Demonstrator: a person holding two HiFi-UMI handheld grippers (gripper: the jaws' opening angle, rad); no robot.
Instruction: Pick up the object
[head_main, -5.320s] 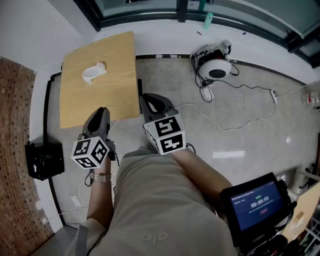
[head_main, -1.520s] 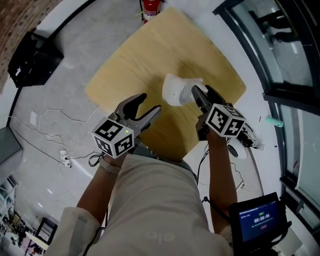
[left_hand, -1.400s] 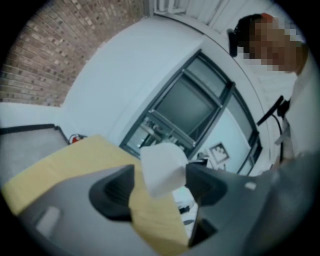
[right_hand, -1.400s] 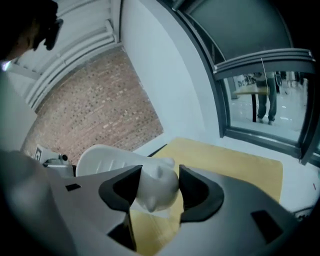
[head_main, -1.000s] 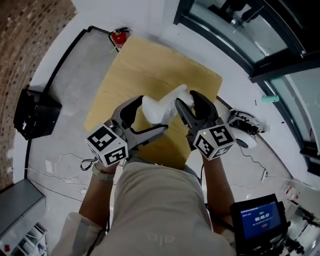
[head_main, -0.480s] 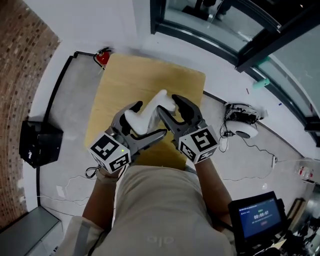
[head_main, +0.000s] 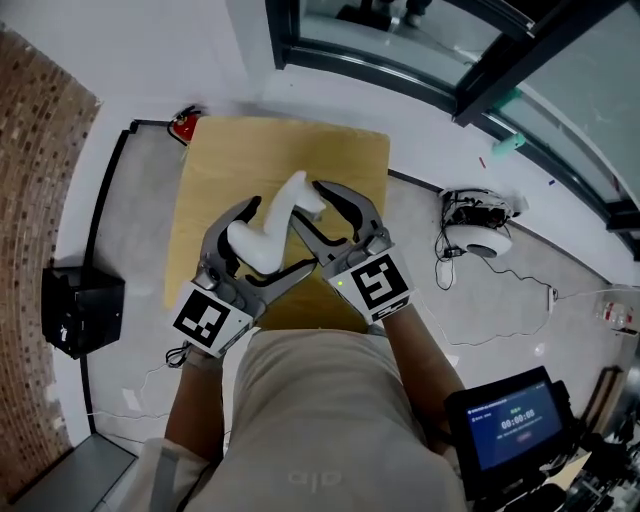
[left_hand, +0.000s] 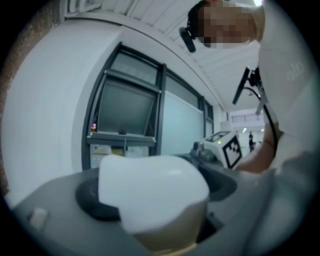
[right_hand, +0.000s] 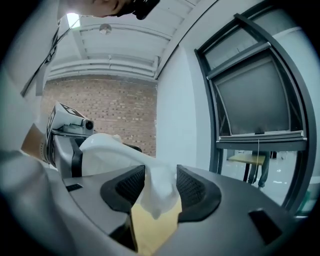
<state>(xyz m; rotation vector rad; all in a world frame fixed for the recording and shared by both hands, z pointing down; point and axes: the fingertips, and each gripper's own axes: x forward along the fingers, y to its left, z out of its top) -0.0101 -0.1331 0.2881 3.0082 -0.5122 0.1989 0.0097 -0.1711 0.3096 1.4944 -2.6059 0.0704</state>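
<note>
**Two hand-held grippers hold a white object over a wooden table**

Seen from above, a person in pale clothing holds a gripper in each hand over a small wooden table (head_main: 215, 160). Between the two tools is a white object (head_main: 262, 238). It is smooth and curved, thick at one end and narrowing to a thin end.

The left gripper (head_main: 280, 238) has its jaws spread wide around the thick end. Its dark pads (left_hand: 92, 197) press against the sides. In the left gripper view the white bulk fills the whole gap between them.

The right gripper (head_main: 308, 205) comes in from the other side and takes the thin end. Its jaws have just been closing, and its ribbed pads (right_hand: 131, 186) pinch that thin white end on both sides. The yellow wood of the tabletop shows below it. The two grippers lie close together, angled toward each other.

A red fire extinguisher (head_main: 183, 125) sits at the table's far left corner. A black box (head_main: 82, 310) rests on the grey floor (head_main: 140, 210) to the left, beside a brick wall (head_main: 40, 150). On the floor to the right lies a round white device (head_main: 480, 238) with trailing cables. At the lower right, close to the person, a small screen (head_main: 512, 428) glows blue. A dark-framed window (head_main: 400, 40) runs along the far side of the room.
</note>
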